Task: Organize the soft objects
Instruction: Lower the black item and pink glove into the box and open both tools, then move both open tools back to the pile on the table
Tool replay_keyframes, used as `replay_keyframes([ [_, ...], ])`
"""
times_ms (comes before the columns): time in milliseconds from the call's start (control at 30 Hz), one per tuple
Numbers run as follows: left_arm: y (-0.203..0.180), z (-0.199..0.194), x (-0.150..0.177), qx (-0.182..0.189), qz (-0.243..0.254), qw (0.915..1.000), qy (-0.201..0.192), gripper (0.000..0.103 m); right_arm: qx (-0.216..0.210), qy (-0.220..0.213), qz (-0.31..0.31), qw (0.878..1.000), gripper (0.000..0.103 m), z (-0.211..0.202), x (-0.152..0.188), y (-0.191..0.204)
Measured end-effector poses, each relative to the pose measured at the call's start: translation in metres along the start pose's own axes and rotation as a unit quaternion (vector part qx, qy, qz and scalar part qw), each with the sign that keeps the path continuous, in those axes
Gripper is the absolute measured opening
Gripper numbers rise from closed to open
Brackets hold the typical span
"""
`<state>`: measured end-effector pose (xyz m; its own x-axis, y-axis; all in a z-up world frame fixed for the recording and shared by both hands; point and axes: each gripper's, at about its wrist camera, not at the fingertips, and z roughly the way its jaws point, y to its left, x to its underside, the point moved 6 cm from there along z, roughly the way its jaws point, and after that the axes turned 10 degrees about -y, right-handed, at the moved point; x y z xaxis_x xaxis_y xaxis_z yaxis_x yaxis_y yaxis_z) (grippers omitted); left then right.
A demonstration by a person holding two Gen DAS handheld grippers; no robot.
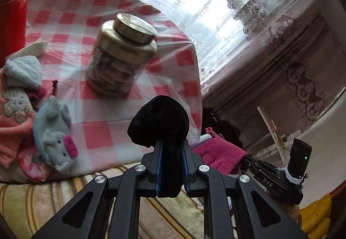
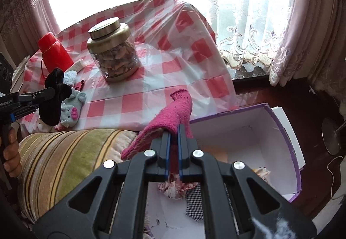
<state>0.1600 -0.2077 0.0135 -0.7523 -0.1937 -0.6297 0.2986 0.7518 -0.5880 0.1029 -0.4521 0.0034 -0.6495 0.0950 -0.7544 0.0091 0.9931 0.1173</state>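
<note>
Now our left hand-held gripper [image 1: 170, 152] pinches a black sock [image 1: 159, 122]; the right hand-held gripper [image 2: 173, 137] pinches a pink sock [image 2: 170, 117] over the box [image 2: 289, 130]. We judge a thin pinch could slip, dropping either short.

A red-and-white checked tablecloth [image 2: 151, 79] covers the table; a black sock [image 1: 160, 124] and a deep pink knitted sock [image 2: 170, 117] stand out against it; the jar [image 2: 113, 53] has a gold lid; a red flask [image 2: 54, 53]; a grey plush pig [image 1: 56, 137] with pink snout; a purple-edged white box [image 2: 287, 130]; a green-and-yellow striped cushion [image 2: 64, 148].
</note>
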Motion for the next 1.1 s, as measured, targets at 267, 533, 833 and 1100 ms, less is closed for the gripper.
replay_keyframes([
  [267,-0.065,0.031,0.044,0.052,0.033,0.9965,0.057,0.02,0.032,-0.006,0.032,0.999,0.008,-0.008,0.003,-0.034],
  [533,-0.094,0.039,0.065,0.075,0.068,0.9908,0.089,0.059,0.038,-0.012,0.062,0.997,0.079,-0.013,0.005,-0.05],
  [833,-0.088,0.037,0.061,0.064,0.063,0.9926,0.081,0.059,0.023,-0.016,0.064,0.998,0.079,-0.013,0.003,-0.043],
  [1100,-0.069,0.023,0.043,0.04,0.057,0.9959,0.057,0.059,-0.003,-0.01,0.03,1.0,0.079,-0.004,-0.004,-0.004],
])
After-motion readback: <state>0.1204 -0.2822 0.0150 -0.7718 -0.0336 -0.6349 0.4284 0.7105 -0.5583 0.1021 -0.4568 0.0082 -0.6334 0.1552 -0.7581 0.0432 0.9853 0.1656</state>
